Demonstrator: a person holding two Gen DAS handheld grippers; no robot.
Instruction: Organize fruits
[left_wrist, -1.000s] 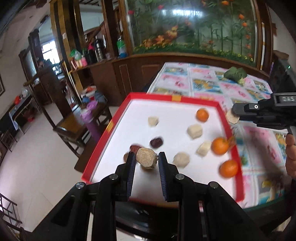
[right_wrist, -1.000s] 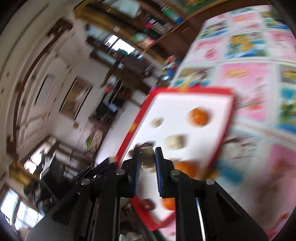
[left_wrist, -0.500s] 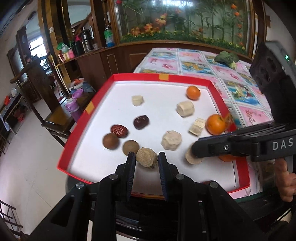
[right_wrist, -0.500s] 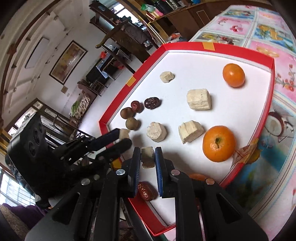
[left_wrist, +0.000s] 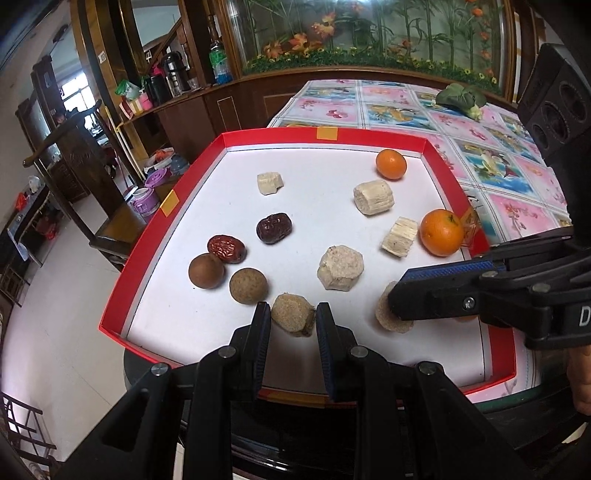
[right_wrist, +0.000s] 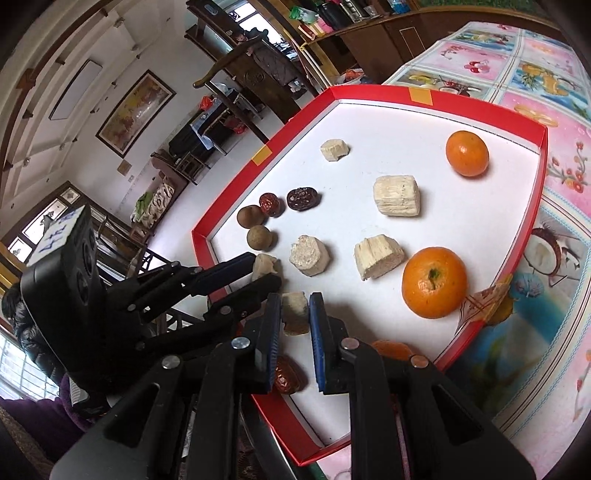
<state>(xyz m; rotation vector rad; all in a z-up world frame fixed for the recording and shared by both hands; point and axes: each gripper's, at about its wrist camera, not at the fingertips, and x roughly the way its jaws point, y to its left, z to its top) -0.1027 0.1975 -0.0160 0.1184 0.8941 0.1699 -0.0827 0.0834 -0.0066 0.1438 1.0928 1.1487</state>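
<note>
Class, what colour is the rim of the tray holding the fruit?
Red, with a white floor; the tray shows best in the left wrist view.

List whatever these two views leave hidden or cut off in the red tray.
- Left wrist view: the pale chunk is half covered by the right gripper.
- Right wrist view: a red date and an orange fruit lie partly behind the right gripper's fingers.
- Left wrist view: the tray's near rim is blocked by the left gripper.

Bright daylight, sharp, fisheye-warped edges
</note>
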